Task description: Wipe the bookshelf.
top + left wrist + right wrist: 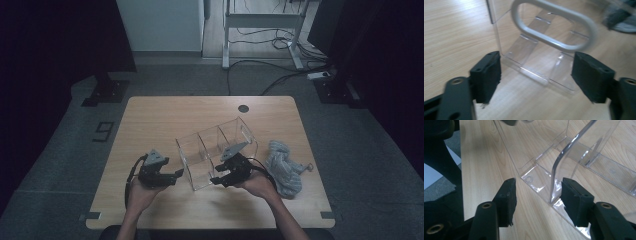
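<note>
Pictured at a wooden table [150, 112]: clear acrylic organizer [212, 150], standing mid-table, flanked by both tools. Left gripper [172, 175] spread wide beside its end wall, pinching nothing. Right gripper [220, 178] likewise parted, straddling the near corner without pressing. Best handled by seating pads squarely on a wall before squeezing, judging by the slick plastic. Bare tabletop to the left and rear; grey cloth [284, 167] crowding the right, near the edge.

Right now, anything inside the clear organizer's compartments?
Nothing visible inside the clear organizer: through its walls in the high view and both gripper views only the bare wooden table shows. The right gripper covers part of the near end, so that corner is unconfirmed.
</note>
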`<state>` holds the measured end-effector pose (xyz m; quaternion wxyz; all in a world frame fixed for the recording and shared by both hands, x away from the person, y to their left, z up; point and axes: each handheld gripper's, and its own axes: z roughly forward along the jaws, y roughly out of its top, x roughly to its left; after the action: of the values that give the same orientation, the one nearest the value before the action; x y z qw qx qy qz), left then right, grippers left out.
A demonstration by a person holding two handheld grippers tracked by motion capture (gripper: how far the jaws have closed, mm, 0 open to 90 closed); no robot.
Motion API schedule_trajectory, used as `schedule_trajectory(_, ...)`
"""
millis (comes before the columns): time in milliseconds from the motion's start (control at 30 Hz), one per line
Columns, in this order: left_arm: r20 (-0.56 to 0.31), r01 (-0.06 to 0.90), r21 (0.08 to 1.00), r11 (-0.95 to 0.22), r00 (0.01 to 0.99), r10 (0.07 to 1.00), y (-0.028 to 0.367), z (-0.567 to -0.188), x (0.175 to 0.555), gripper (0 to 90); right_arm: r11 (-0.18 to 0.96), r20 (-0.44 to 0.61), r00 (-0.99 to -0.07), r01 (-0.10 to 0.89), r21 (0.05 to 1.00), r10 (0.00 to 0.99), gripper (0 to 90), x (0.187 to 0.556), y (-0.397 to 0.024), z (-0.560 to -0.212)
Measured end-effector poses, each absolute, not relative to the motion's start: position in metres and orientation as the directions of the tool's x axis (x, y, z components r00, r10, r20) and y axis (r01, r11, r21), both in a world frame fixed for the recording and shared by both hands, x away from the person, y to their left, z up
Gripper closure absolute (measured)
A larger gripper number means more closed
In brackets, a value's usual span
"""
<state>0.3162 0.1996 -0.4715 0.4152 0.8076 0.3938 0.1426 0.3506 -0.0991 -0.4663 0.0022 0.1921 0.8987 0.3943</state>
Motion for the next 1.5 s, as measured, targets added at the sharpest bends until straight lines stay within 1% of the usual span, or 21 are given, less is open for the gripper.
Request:
schedule_trajectory(167,-0.087,0.493,0.784,-0.379,0.691,0.718,0.191,-0.462,0.302,15.6,0.604,0.146,-0.919,0.353,0.714,0.365,41.6,0.344,-0.109,-0.465)
schedule_trajectory(300,-0.08,0.471,0.788,-0.397,0.717,0.693,0.178,-0.455,0.298,15.7,0.599,0.145,-0.913,0.364,0.713,0.382,40.1,0.339,-0.119,-0.466)
schedule_trajectory(400,-0.053,0.464,0.779,-0.421,0.718,0.694,0.166,-0.455,0.299,16.6,0.596,0.14,-0.904,0.376,0.709,0.403,39.2,0.337,-0.127,-0.466)
schedule_trajectory(567,-0.032,0.469,0.767,-0.437,0.709,0.704,0.152,-0.458,0.305,24.3,0.588,0.145,-0.888,0.403,0.702,0.436,38.0,0.332,-0.14,-0.467)
schedule_trajectory(633,-0.022,0.471,0.762,-0.444,0.704,0.71,0.149,-0.461,0.306,29.0,0.59,0.135,-0.882,0.408,0.697,0.451,37.8,0.331,-0.146,-0.467)
schedule_trajectory(700,0.003,0.472,0.754,-0.457,0.693,0.721,0.149,-0.463,0.307,34.2,0.583,0.139,-0.875,0.42,0.696,0.464,37.7,0.33,-0.152,-0.467)
schedule_trajectory(767,-0.013,0.477,0.757,-0.446,0.693,0.721,0.151,-0.464,0.308,35.9,0.577,0.14,-0.869,0.427,0.697,0.474,37.7,0.329,-0.158,-0.467)
schedule_trajectory(800,-0.006,0.476,0.757,-0.448,0.691,0.722,0.152,-0.464,0.308,36.7,0.574,0.142,-0.866,0.432,0.696,0.479,37.6,0.329,-0.16,-0.467)
schedule_trajectory(900,0.006,0.476,0.753,-0.454,0.685,0.728,0.154,-0.463,0.308,42.6,0.563,0.141,-0.857,0.441,0.699,0.495,37.6,0.329,-0.168,-0.467)
schedule_trajectory(1067,0.001,0.494,0.751,-0.439,0.663,0.748,0.162,-0.462,0.31,45.9,0.54,0.15,-0.839,0.462,0.704,0.522,37.6,0.328,-0.18,-0.463)
schedule_trajectory(1267,0.006,0.506,0.752,-0.422,0.636,0.772,0.17,-0.461,0.314,55.2,0.52,0.148,-0.824,0.473,0.711,0.547,37.6,0.329,-0.19,-0.459)
schedule_trajectory(1400,0.021,0.51,0.752,-0.418,0.615,0.788,0.175,-0.461,0.315,58.9,0.506,0.141,-0.81,0.481,0.716,0.57,37.6,0.331,-0.196,-0.456)
schedule_trajectory(1500,0.017,0.509,0.758,-0.407,0.609,0.793,0.179,-0.461,0.317,61.0,0.487,0.13,-0.79,0.488,0.724,0.599,37.8,0.332,-0.2,-0.453)
